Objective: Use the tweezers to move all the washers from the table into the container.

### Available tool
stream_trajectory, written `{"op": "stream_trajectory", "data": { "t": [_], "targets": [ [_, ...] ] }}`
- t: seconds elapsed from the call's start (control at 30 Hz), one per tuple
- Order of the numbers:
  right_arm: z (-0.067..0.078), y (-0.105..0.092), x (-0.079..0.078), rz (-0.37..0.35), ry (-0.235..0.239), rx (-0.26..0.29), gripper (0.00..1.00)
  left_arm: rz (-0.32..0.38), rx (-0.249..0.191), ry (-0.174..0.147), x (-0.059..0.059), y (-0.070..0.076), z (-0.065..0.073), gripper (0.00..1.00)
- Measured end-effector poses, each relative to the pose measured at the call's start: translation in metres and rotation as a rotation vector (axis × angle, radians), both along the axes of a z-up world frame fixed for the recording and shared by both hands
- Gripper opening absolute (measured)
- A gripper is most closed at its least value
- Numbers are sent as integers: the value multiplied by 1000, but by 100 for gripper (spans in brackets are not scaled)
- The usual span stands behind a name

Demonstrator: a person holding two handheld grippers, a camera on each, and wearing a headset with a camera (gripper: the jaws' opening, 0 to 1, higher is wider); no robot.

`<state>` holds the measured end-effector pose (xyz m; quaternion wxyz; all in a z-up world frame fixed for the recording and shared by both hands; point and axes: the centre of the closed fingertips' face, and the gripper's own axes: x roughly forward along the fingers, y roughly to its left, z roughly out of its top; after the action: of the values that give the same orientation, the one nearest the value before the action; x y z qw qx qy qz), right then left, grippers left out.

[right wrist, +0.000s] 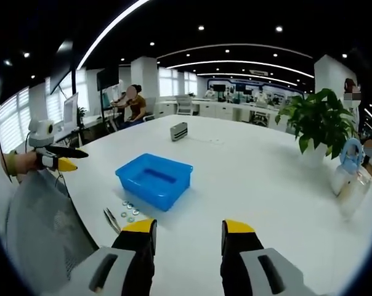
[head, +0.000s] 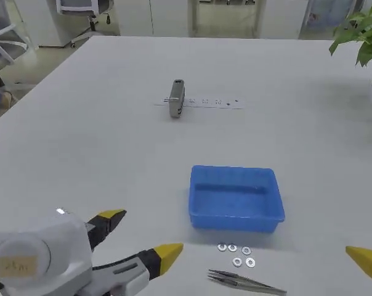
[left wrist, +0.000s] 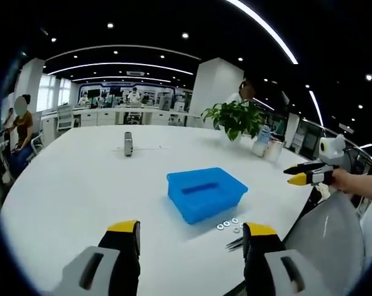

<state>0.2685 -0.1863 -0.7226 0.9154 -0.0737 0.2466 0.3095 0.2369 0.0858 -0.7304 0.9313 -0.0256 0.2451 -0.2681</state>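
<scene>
Tweezers lie between left gripper and right gripper, jaws apart.

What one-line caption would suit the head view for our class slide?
Open left gripper hovers near tweezers, five washers and an empty blue container on a white table.

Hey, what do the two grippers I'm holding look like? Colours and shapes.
The left gripper and the right gripper look alike. Each has two black jaws capped with bright yellow wedge-shaped tips. The jaws sit on light grey moulded bodies, and each body half has a dark oval slot. In the head view the yellow caps taper to blunt points.
</scene>
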Motion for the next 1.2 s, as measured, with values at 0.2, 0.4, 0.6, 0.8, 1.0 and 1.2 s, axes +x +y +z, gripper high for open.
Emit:
{"op": "stream_trajectory", "data": {
  "t": [0.2, 0.4, 0.6, 0.8, 1.0, 1.2],
  "targets": [
    [-7, 12, -4, 65, 33, -66, 35, -94, 1, 68, -6, -15, -9, 54],
    [-20, 39, -15, 204, 101, -107, 33, -191, 10, 129, -11, -27, -16, 40],
    [-54, 73, -35, 432, 192, -213, 23, -283, 38, 159, -7, -43, -24, 37],
    [-82, 91, -51, 575, 259, -270, 17, -406, 130, 203, -14, -56, -43, 35],
    [-95, 95, -55, 646, 274, -341, 13, -532, 252, 214, -21, -66, -57, 32],
    [-107, 94, -57, 695, 271, -411, 9, -669, 408, 199, -24, -72, -72, 25]
  ]
}}
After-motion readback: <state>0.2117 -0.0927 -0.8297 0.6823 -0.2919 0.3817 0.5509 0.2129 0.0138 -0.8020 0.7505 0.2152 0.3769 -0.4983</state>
